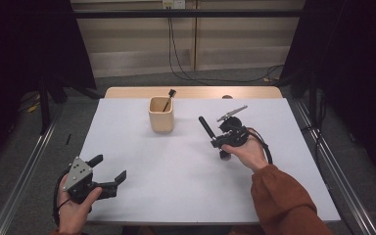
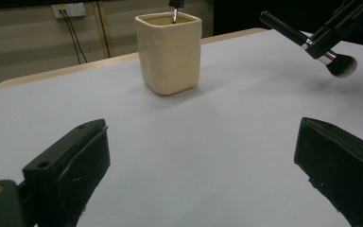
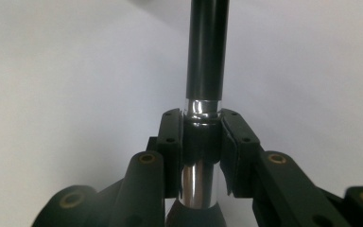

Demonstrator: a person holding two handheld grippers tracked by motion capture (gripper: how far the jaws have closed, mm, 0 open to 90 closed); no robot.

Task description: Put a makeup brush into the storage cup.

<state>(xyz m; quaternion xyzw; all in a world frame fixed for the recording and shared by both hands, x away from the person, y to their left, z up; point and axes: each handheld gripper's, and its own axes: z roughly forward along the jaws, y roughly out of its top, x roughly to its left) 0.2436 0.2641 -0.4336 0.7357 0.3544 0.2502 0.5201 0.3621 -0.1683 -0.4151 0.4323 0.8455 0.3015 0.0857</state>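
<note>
The square ceramic cup (image 1: 161, 115) is a plain pale cream, with no pattern. The slim brush standing in it (image 1: 169, 98) is black. The round-handled makeup brush (image 2: 312, 43) has a glossy black handle, a shiny silver metal band and dark bristles fading to a pale tip. Both tools, left (image 1: 108, 173) and right (image 1: 219, 140), are matt black with brass-coloured rivets; the left carries a grey plate. The flat surface (image 1: 176, 161) is plain light grey-white with a tan wooden far edge. The sleeve (image 1: 286, 200) is rust orange.
</note>
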